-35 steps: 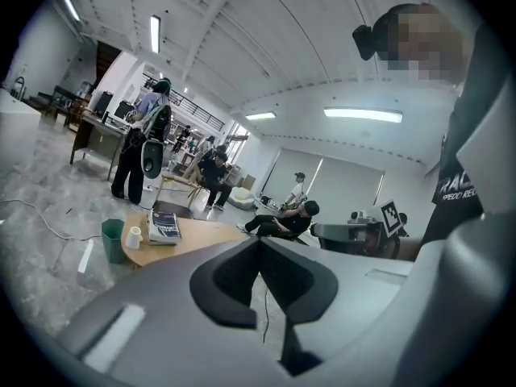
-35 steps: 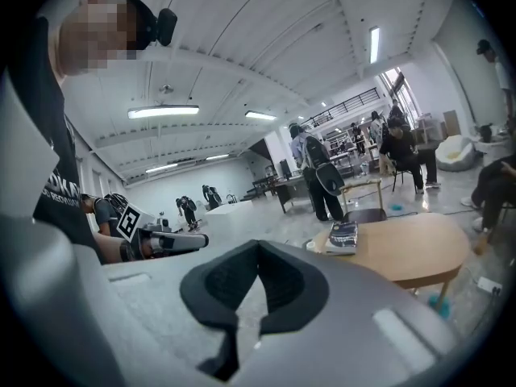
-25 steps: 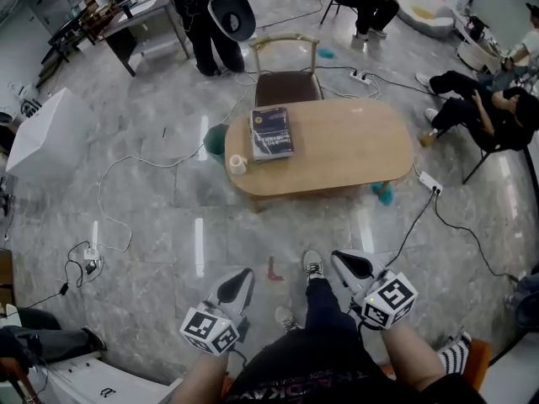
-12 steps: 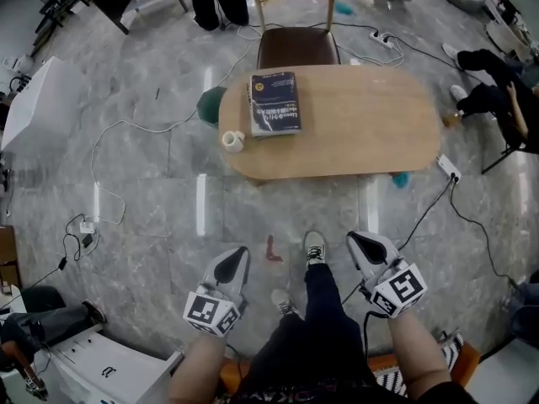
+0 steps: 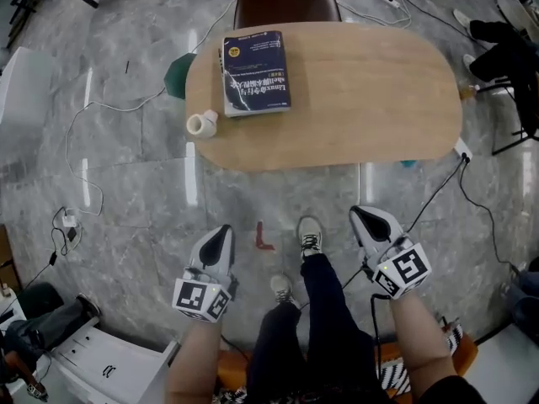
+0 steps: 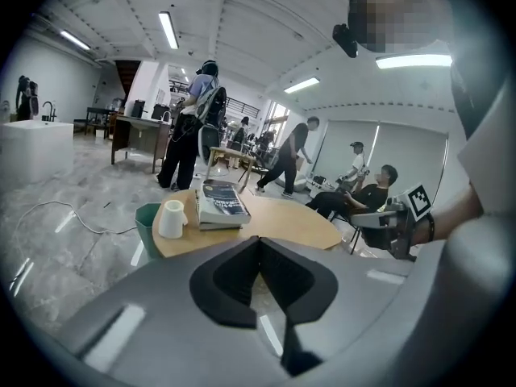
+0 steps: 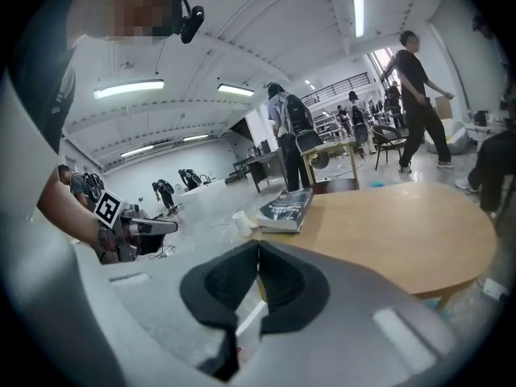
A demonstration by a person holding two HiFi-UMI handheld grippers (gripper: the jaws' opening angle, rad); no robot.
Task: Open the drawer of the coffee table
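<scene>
The oval wooden coffee table (image 5: 362,99) fills the upper middle of the head view; no drawer shows from here. A dark blue book (image 5: 255,71) and a white cup (image 5: 200,124) rest on its left part. My left gripper (image 5: 223,231) is shut and empty, over the floor short of the table's near edge. My right gripper (image 5: 360,214) is likewise shut and empty, level with it on the right. In the left gripper view the closed left gripper (image 6: 258,240) points at the table (image 6: 282,220). The right gripper (image 7: 258,244) faces the table's edge (image 7: 395,224).
A brown chair (image 5: 286,2) stands behind the table and a green bin (image 5: 178,76) at its left end. Cables (image 5: 84,167) trail over the marble floor on the left. The person's shoe (image 5: 310,238) lies between the grippers. Seated people (image 5: 505,49) are at the right.
The head view has closed in on the table, which now looks larger and nearer. Both grippers have come down and forward towards it, still shut.
</scene>
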